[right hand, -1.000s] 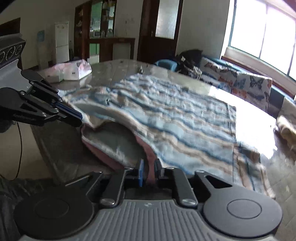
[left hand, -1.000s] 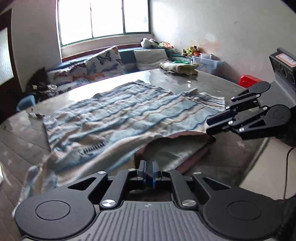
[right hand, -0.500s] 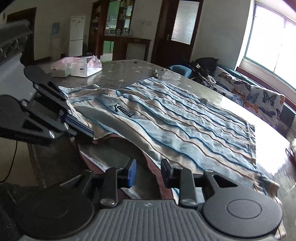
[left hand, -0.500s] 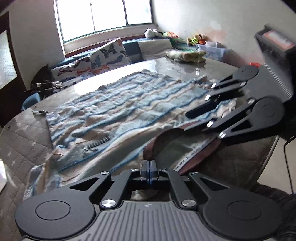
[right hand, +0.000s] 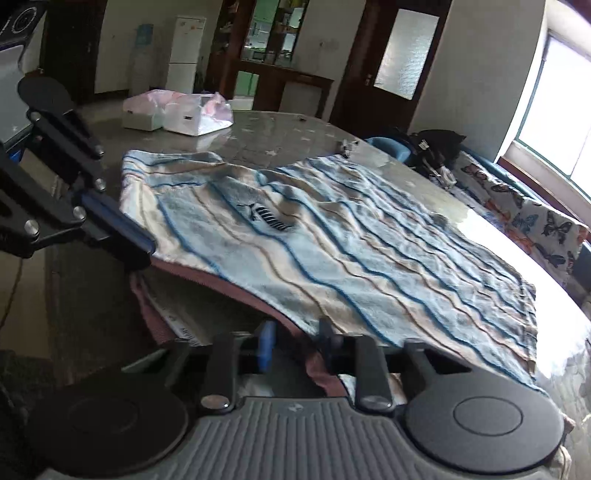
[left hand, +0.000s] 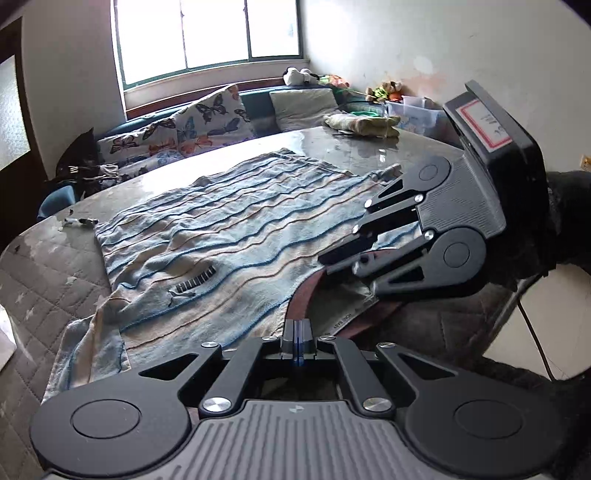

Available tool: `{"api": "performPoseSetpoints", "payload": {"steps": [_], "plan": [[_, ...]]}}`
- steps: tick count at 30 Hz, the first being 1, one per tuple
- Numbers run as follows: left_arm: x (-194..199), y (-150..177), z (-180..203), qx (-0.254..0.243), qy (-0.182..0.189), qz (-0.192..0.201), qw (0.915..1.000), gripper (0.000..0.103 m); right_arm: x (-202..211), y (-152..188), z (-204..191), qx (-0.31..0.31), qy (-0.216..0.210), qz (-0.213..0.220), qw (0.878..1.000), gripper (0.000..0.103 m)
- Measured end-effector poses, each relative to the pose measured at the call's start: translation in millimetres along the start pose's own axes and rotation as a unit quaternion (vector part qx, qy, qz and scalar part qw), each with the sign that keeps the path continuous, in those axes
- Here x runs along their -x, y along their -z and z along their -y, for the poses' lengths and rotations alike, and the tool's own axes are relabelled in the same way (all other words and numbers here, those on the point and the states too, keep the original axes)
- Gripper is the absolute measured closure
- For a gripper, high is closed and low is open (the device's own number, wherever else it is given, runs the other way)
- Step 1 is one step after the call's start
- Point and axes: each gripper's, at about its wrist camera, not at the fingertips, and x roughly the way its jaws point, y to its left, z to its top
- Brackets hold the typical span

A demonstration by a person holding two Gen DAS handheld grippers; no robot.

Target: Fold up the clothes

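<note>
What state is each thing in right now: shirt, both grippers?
Shirt: spread flat on table, near hem lifted, brown lining showing.
Left gripper: shut on the shirt's hem.
Right gripper: open, hem between its fingers.

Daylit room, blown-out window, glare on table, fisheye-warped edges

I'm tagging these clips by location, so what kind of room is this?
Most likely a lived-in home, a combined living and dining room. A striped shirt lies spread on a large dining table, a window bench holds butterfly-print cushions, and a white fridge stands at the far end.
</note>
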Motion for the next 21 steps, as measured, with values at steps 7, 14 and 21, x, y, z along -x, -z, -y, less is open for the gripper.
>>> {"api": "performPoseSetpoints", "payload": {"steps": [7,14,21], "plan": [[4.5,2.8,-10.6,0.011,0.038,-0.005,0.9992,0.098,11.1,4.6,-6.3,0.022,-0.031,-0.012,0.999,0.099],[7.0,-32.0,-59.5,0.095,-0.008,0.048,0.9943,0.098,18.1,1.3,1.2,0.000,-0.066,-0.004,0.998,0.093],[-50.0,-43.2,-107.8,0.207,-0.080,0.027,0.9746,0.098,31.4,-1.6,27.2,-0.058,-0.035,0.016,0.998,0.077]]}}
